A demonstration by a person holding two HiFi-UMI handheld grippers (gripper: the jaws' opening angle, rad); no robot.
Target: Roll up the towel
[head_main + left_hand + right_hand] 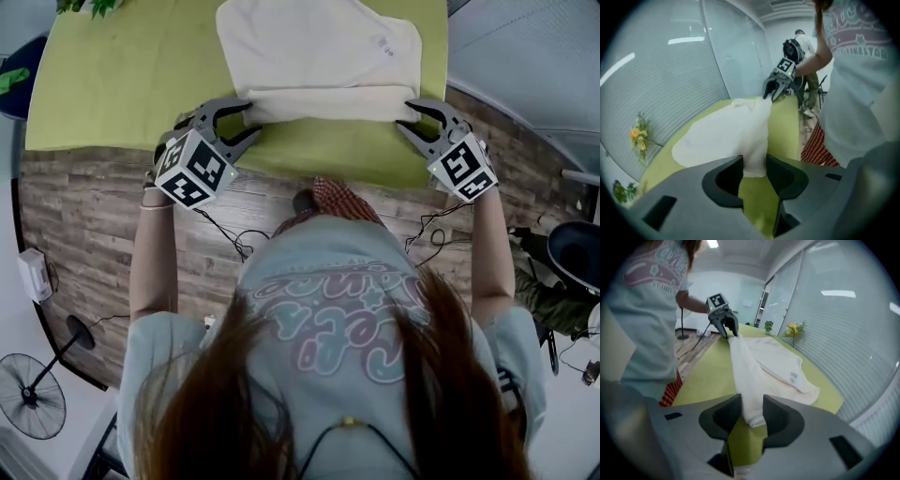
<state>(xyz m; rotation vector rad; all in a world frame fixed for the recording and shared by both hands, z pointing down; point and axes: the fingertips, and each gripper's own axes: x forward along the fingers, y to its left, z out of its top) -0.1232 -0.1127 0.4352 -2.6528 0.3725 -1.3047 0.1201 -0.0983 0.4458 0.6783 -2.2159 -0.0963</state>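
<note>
White towel (319, 56) lies on the green tabletop (112, 94), its near edge rolled; left claw (248, 120) and right claw (409, 114) each pinch a roll end. Uneven turning could skew or loosen the roll.

Towel (319, 56): the far edge is cut off by the top of the head view, and the print on its label (382, 43) is too small to read. Plant (89, 6), top left: only leaf tips show. Left gripper (246, 120) and right gripper (410, 114): their marker cubes (194, 169) hide the hands holding them. Hair (234, 403) hides the floor (84, 234) beneath the person.
</note>
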